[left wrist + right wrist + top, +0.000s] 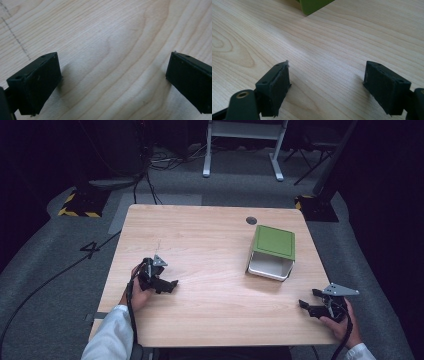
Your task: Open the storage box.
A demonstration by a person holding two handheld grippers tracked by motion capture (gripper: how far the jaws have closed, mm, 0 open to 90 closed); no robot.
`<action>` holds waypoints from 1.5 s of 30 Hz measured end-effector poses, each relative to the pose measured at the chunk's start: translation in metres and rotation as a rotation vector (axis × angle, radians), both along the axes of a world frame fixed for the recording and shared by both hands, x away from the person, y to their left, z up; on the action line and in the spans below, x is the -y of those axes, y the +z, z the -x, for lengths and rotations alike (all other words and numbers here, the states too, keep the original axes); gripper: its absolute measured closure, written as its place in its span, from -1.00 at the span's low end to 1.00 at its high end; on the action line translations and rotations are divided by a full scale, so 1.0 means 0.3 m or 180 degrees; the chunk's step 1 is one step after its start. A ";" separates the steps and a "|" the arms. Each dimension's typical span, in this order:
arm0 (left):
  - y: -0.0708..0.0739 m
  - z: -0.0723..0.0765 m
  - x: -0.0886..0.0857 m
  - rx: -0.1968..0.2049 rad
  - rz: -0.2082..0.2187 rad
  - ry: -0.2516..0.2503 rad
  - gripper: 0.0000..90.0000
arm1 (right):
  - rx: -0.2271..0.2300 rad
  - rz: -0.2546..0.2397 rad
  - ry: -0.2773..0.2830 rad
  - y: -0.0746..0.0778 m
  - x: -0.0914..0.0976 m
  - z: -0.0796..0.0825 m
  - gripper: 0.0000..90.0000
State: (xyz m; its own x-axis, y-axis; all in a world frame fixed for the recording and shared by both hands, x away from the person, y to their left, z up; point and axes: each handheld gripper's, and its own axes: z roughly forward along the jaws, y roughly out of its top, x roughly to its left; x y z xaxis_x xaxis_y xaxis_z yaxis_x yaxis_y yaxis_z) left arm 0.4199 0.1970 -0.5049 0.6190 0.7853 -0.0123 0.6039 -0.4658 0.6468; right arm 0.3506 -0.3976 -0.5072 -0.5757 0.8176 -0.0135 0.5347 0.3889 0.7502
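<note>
A white box with a green lid rests on the right half of the wooden table; the lid sits shifted toward the back, so the box's white front shows. A corner of the green lid peeks in at the top of the right gripper view. My left gripper lies low over the table's left side, open, with bare wood between its jaws. Near the front right corner my right gripper is open too, holding nothing. Both are well apart from the box.
A round dark grommet sits in the tabletop behind the box. Beyond the table are a white desk frame, cables on the grey floor, and yellow-black striped bases at both sides. A faint pencil line marks the wood.
</note>
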 end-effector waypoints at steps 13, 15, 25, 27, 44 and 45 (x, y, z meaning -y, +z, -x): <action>-0.007 0.050 -0.021 0.0037 0.0054 -0.0469 -0.99 | 0.0119 0.0133 0.0168 0.010 -0.015 0.007 -0.52; -0.005 0.052 -0.018 0.0024 0.0033 -0.0490 -1.00 | 0.0118 0.0130 0.0222 0.019 -0.022 0.003 -0.52; -0.007 0.062 -0.009 0.0049 0.0040 -0.0530 -1.00 | 0.0322 0.0072 0.0738 0.142 -0.131 0.017 -0.38; -0.007 0.063 -0.007 0.0044 0.0049 -0.0519 -1.00 | 0.0342 0.0056 0.0811 0.166 -0.160 0.011 -0.37; -0.007 0.064 -0.004 0.0041 0.0045 -0.0478 -1.00 | 0.0451 0.0099 0.1063 0.232 -0.327 -0.062 -0.33; -0.007 0.064 -0.004 0.0041 0.0045 -0.0479 -1.00 | 0.0434 0.0068 0.1044 0.225 -0.330 -0.079 -0.34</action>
State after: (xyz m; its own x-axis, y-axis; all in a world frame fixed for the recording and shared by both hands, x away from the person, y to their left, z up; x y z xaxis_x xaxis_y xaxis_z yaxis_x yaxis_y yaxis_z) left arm 0.4007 0.1983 -0.5070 0.7299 0.6835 -0.0139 0.5195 -0.5413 0.6612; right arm 0.3742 -0.2985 -0.4396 -0.7992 0.5882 -0.1235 0.2742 0.5397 0.7959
